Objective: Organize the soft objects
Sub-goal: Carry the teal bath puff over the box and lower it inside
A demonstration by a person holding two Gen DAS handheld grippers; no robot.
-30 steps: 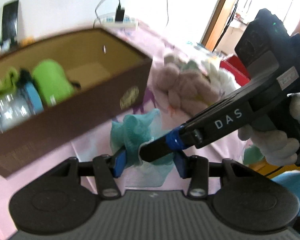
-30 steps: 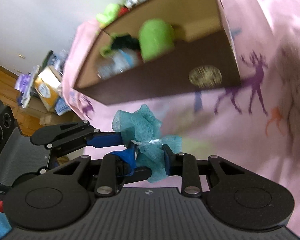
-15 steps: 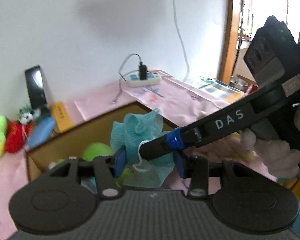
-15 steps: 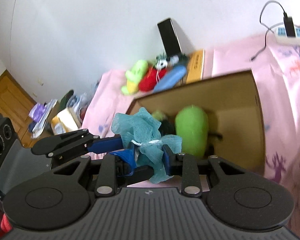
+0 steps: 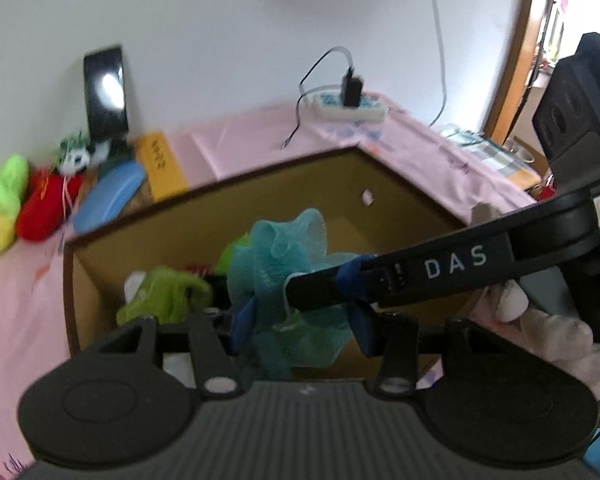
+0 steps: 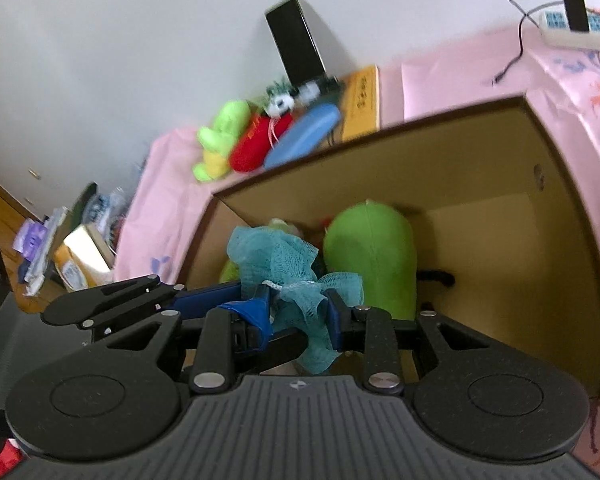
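Both grippers pinch one teal mesh bath pouf point(image 5: 288, 276), held in the air above the open brown cardboard box point(image 6: 572, 184) on the pink printed tablecloth point(image 5: 20, 312).

Left gripper point(image 5: 302, 322): blue pads nearly together, squeezing the pouf's lower folds. Right gripper point(image 6: 296, 314): jaws narrowly parted, clamped on the pouf's tied middle; its finger crosses the left wrist view from the right.

Inside the box: a bright green plush toy point(image 6: 370, 256), plus smaller green fabric at the left.

Far side, by the wall: a lime-yellow plush point(image 5: 2, 204), a red plush point(image 5: 46, 208), a blue oblong case point(image 5: 108, 196), a black phone point(image 5: 105, 92) standing upright, and a white power strip point(image 5: 350, 106).
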